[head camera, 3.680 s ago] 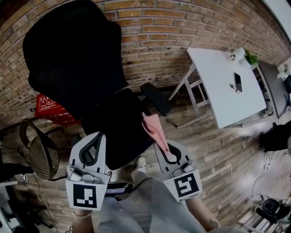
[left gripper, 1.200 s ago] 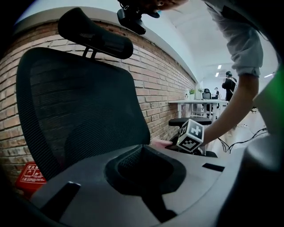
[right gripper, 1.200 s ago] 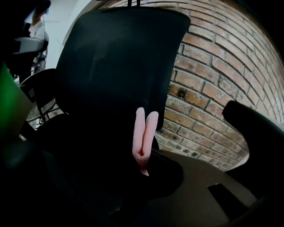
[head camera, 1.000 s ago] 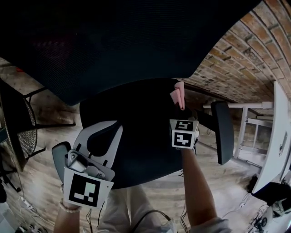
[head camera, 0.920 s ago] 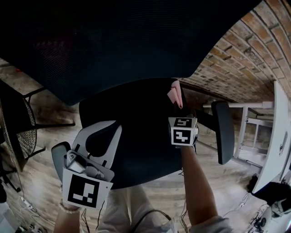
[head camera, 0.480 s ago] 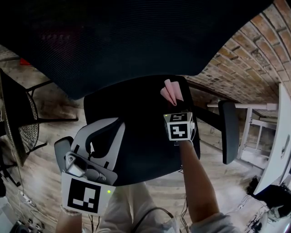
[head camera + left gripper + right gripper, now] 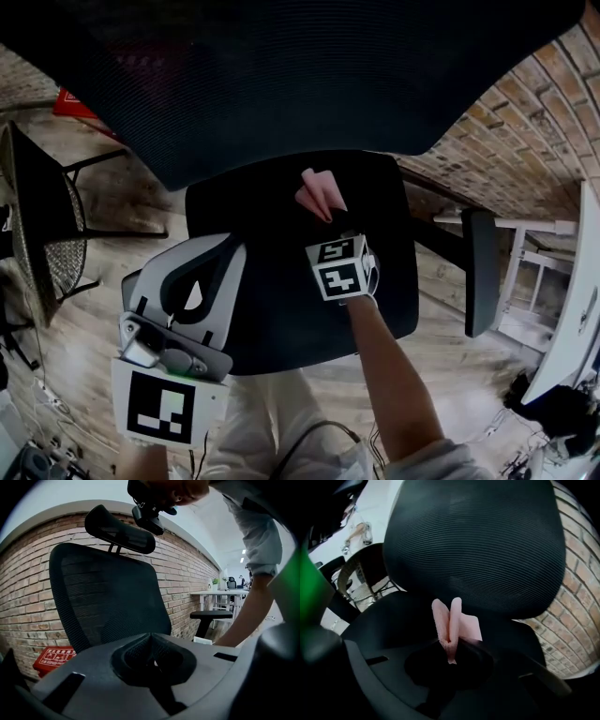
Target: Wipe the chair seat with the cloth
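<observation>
The black office chair's seat (image 7: pixel 281 300) lies below me, under its mesh backrest (image 7: pixel 281 75). My right gripper (image 7: pixel 330 220) is shut on a folded pink cloth (image 7: pixel 319 192) and holds it down over the back middle of the seat. In the right gripper view the cloth (image 7: pixel 450 620) sticks up from the shut right gripper (image 7: pixel 449 652) in two folds, in front of the backrest (image 7: pixel 478 541). My left gripper (image 7: pixel 208 255) hovers over the seat's front left edge, shut and holding nothing. The left gripper (image 7: pixel 151 641) faces the backrest (image 7: pixel 108 602).
The chair's right armrest (image 7: pixel 481 272) stands beside the seat. A wire-mesh chair (image 7: pixel 47 234) stands at the left and a red box (image 7: pixel 80 101) behind it. A brick wall (image 7: pixel 525 122) runs at the right, with a white table (image 7: pixel 583 309) near it.
My right gripper has carried the pink cloth leftward across the seat, from its right rear edge to the back middle. The left gripper has stayed by the front left edge.
</observation>
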Demonstrator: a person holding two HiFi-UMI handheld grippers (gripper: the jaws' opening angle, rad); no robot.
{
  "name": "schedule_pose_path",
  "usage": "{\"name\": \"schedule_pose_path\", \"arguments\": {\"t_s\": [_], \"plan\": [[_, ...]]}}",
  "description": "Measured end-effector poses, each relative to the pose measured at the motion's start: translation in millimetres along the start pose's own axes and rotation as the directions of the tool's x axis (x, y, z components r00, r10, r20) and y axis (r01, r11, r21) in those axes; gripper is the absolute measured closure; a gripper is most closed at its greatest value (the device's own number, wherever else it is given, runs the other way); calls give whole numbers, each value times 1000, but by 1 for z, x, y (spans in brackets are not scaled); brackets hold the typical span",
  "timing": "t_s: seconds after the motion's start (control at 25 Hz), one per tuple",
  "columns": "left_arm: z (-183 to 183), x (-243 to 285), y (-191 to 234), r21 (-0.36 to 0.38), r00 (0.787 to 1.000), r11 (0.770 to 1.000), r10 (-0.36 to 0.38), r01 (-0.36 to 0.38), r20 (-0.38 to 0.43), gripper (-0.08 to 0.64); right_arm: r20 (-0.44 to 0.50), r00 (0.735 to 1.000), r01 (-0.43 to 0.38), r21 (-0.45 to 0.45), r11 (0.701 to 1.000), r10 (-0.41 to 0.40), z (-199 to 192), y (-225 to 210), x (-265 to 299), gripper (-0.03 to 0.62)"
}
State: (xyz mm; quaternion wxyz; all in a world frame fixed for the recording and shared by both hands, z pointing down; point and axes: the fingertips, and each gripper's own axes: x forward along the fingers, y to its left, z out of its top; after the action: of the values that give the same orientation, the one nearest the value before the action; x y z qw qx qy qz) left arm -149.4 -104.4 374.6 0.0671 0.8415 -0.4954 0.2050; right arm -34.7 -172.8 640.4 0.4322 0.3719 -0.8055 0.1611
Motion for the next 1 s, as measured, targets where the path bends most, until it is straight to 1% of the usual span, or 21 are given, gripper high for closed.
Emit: {"name": "schedule_pose_path", "arguments": {"t_s": [0.2,0.36,0.44,0.6,0.8,0.92,1.0], "plan": [[-2,-16,12,-11,999,999,41,-41,-3,541,11,994,-105,-68,992,106,13,62,6,538],[-6,-28,23,-25,997,997,75,-75,-9,541,12,982,-185,-135,973,188,22,108,7,538],[-7,-33,27,-28,996,995,91,-91,-10,541,17,976,-214,-154,965,219,26,128,6,538],[-6,-41,33,-40,993,992,116,-116,-6,541,28,961,-266,-175,948,275,34,160,1,538],[-5,-43,36,-41,992,992,123,-123,2,541,28,939,-326,-235,916,341,37,198,-6,538],[-5,-42,36,-37,993,992,122,-121,3,541,22,931,-347,-265,900,365,34,210,-10,538],[-4,-41,34,-32,993,992,118,-118,3,541,21,931,-345,-271,899,364,31,209,-12,538]]}}
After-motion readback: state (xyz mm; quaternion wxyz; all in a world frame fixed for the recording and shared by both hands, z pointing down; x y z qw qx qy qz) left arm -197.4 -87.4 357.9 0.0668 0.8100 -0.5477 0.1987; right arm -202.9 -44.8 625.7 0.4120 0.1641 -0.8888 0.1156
